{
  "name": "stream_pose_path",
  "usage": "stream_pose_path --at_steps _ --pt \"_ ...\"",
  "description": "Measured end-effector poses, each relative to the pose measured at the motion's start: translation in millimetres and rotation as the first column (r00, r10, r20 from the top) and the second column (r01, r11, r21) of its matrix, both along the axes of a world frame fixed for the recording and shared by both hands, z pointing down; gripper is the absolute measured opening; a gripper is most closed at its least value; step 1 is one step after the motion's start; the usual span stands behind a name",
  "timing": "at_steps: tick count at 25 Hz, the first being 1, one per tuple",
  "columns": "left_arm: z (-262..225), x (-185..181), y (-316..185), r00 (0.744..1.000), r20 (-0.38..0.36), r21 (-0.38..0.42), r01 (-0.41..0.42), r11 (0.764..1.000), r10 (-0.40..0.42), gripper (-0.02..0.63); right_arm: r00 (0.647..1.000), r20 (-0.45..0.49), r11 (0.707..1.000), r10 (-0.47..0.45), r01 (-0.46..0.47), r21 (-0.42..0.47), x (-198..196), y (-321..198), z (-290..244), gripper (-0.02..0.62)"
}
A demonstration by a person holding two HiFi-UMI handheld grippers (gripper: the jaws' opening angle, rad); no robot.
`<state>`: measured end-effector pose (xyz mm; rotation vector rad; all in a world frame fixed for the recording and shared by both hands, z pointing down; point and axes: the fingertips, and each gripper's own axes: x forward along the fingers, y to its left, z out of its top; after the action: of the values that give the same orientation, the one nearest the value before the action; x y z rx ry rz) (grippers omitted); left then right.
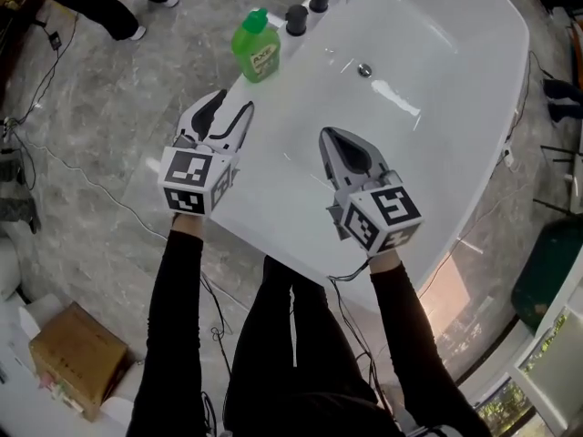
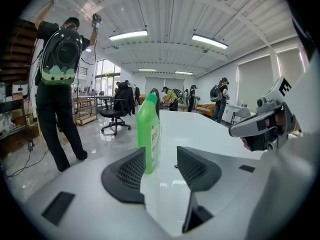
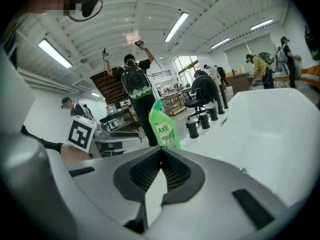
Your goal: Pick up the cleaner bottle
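Observation:
A green cleaner bottle [image 1: 256,47] stands upright on the rim of a white bathtub [image 1: 428,116], at its far left edge. My left gripper [image 1: 229,114] hovers over the rim a short way in front of the bottle, jaws open and empty. Along those jaws the bottle [image 2: 148,133] shows ahead, just beyond the left pad. My right gripper [image 1: 333,141] hangs over the tub's basin with its jaws shut and nothing between them. Its own view has the bottle [image 3: 162,126] ahead and slightly left, well apart from the fingertips.
Three dark round knobs [image 1: 297,19] stand on the rim just right of the bottle. A drain [image 1: 364,70] sits in the basin. A cardboard box [image 1: 77,360] lies on the floor at lower left. Cables trail over the marble floor; people stand in the room behind.

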<state>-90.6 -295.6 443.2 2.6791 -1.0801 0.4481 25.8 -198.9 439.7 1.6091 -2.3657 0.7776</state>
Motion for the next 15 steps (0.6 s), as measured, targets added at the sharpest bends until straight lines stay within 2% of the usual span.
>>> stream_pose_path --at_steps 11,15 --pt "49.7 7.4 -52.1 0.999 0.031 -0.012 -0.012 1.000 0.012 0.219 1.000 0.020 0.999 -0.013 0.014 -0.030 -12.5 -32.2 46.3 0.002" --pt "57.7 10.8 -61.4 1.000 0.009 -0.023 -0.022 0.999 0.023 0.219 0.999 0.030 0.999 -0.015 0.016 -0.036 -17.2 -36.0 57.1 0.000"
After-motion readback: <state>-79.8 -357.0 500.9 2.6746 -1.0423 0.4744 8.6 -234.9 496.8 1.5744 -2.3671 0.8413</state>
